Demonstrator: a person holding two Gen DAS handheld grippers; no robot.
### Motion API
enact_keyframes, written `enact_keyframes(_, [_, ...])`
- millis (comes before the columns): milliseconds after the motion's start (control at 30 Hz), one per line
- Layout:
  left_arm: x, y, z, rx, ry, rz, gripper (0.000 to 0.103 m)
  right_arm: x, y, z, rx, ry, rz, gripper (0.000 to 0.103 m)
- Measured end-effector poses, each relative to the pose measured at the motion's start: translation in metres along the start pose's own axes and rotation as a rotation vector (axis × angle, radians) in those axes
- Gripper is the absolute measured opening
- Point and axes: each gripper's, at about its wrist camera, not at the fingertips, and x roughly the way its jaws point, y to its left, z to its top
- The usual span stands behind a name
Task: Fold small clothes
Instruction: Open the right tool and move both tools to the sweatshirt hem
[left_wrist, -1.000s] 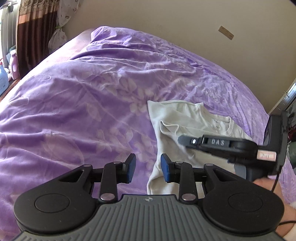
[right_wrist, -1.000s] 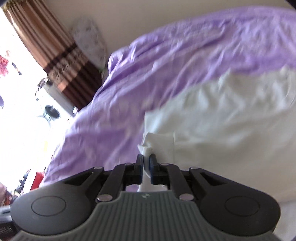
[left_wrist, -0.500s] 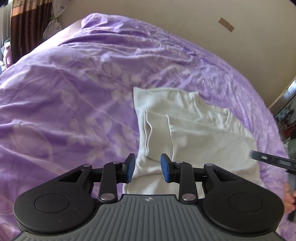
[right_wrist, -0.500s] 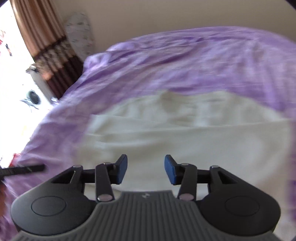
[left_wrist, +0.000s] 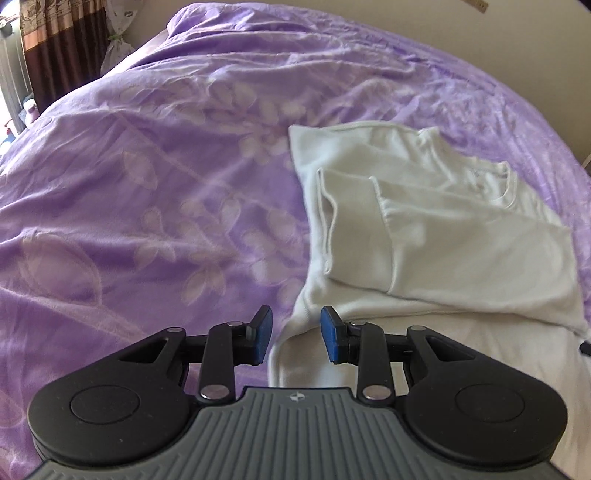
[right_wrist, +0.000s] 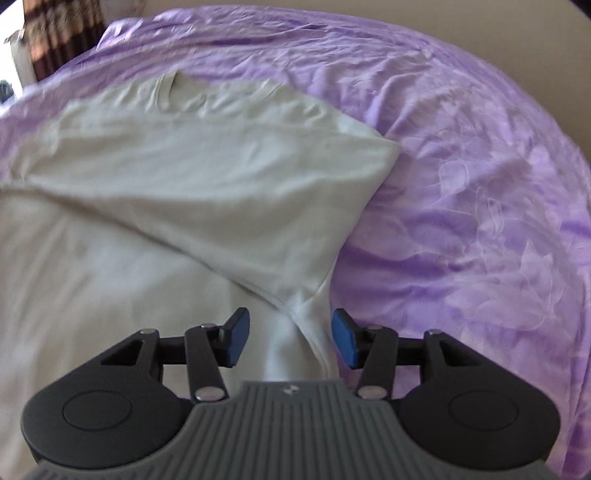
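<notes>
- Left wrist view: the left gripper (left_wrist: 294, 338) has its jaws partly open, blue pads apart and gripping nothing. The shirt (left_wrist: 436, 236) edge lies below the gap, and the pads do not press on it.
- The left gripper points steeply down over the shirt's near left edge, where white cloth meets the bedspread (left_wrist: 147, 177).
- Right wrist view: the right gripper (right_wrist: 290, 341) has its jaws about half open and empty. A ridge of shirt (right_wrist: 207, 177) cloth runs between the pads without being pinched; whether it brushes a pad cannot be told.
- The right gripper also tilts steeply down, over the shirt's near right side, beside the purple bedspread (right_wrist: 480, 184).
- The shirt lies flat on the bed with its collar at the far end. In the left view one sleeve is folded in over the body; in the right view a flap lies diagonally across the body.
- Open bedspread spreads wide to the left of the shirt in the left view and to the right of it in the right view.
- A curtain (left_wrist: 55, 48) hangs at the far left, beyond the bed edge.
</notes>
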Motion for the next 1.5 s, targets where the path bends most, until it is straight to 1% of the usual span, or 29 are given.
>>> enact_keyframes(33, [0.002,0.001,0.000,-0.005,0.012,0.005,0.032,0.004,0.004,-0.002,-0.033,-0.007,-0.041,0.040])
enact_keyframes(67, [0.004,0.002,-0.001,-0.014,0.024,0.001,0.025,0.007,0.007,-0.003,-0.050,-0.012,-0.068,0.016])
enact_keyframes(100, [0.005,0.003,-0.002,-0.017,0.029,-0.007,0.019,0.009,0.006,-0.004,-0.050,-0.017,-0.085,0.002])
enact_keyframes(200, [0.011,0.001,-0.005,-0.001,0.043,0.004,0.016,0.000,-0.006,-0.006,0.022,-0.050,-0.077,0.001])
enact_keyframes(233, [0.014,0.002,-0.005,-0.006,0.054,0.005,0.016,-0.002,-0.014,-0.007,0.049,-0.054,-0.078,0.001])
enact_keyframes(267, [0.018,0.003,-0.006,-0.008,0.064,0.007,0.016,-0.001,-0.022,-0.009,0.093,-0.041,-0.068,0.000])
enact_keyframes(300, [0.020,0.004,-0.006,-0.011,0.068,0.007,0.016,0.002,-0.033,-0.011,0.150,-0.023,-0.046,0.000])
enact_keyframes(333, [0.021,0.005,-0.007,-0.018,0.071,0.004,0.016,0.005,-0.038,-0.014,0.178,-0.014,-0.029,0.000])
enact_keyframes(433, [0.014,0.006,-0.007,-0.021,0.069,0.001,0.018,0.013,-0.036,-0.017,0.158,0.005,-0.016,0.002])
enact_keyframes(467, [0.008,0.004,-0.007,-0.012,0.073,0.005,0.019,0.013,-0.035,-0.016,0.159,0.007,-0.009,0.006])
enact_keyframes(500, [0.001,0.002,-0.007,0.006,0.079,0.015,0.020,0.010,-0.035,-0.014,0.169,0.006,-0.007,0.010])
enact_keyframes(567, [-0.020,0.000,-0.010,0.053,0.072,0.029,0.020,-0.001,-0.036,-0.013,0.196,0.001,0.000,0.014])
enact_keyframes(667, [-0.056,-0.004,-0.017,0.132,0.050,0.028,0.020,-0.028,-0.032,-0.015,0.206,-0.010,0.020,0.021])
enact_keyframes(767, [-0.098,-0.010,-0.028,0.224,0.026,0.029,0.020,-0.060,-0.026,-0.023,0.199,-0.001,0.058,0.023])
enact_keyframes(833, [-0.126,-0.017,-0.036,0.300,0.004,0.032,0.020,-0.084,-0.018,-0.032,0.166,0.009,0.085,0.024])
enact_keyframes(933, [-0.161,-0.029,-0.053,0.415,-0.006,0.035,0.020,-0.119,-0.003,-0.047,0.096,0.006,0.125,0.024])
enact_keyframes(1067, [-0.203,-0.048,-0.086,0.575,-0.034,0.024,0.026,-0.166,0.015,-0.072,0.000,-0.003,0.174,0.026])
enact_keyframes(1133, [-0.221,-0.054,-0.106,0.655,-0.042,0.009,0.028,-0.188,0.024,-0.087,-0.036,-0.017,0.191,0.032])
enact_keyframes(1167, [-0.228,-0.057,-0.115,0.692,-0.043,0.008,0.030,-0.199,0.028,-0.095,-0.052,-0.025,0.204,0.034])
enact_keyframes(1267, [-0.242,-0.063,-0.145,0.813,-0.037,0.018,0.033,-0.223,0.039,-0.118,-0.100,-0.033,0.233,0.035])
enact_keyframes(1367, [-0.250,-0.064,-0.171,0.913,-0.019,0.017,0.033,-0.243,0.051,-0.137,-0.150,-0.039,0.245,0.037])
enact_keyframes(1433, [-0.253,-0.062,-0.187,0.968,-0.012,0.013,0.039,-0.254,0.060,-0.150,-0.189,-0.041,0.248,0.037])
enact_keyframes(1500, [-0.255,-0.061,-0.203,1.030,-0.014,0.014,0.051,-0.261,0.066,-0.163,-0.226,-0.035,0.238,0.038])
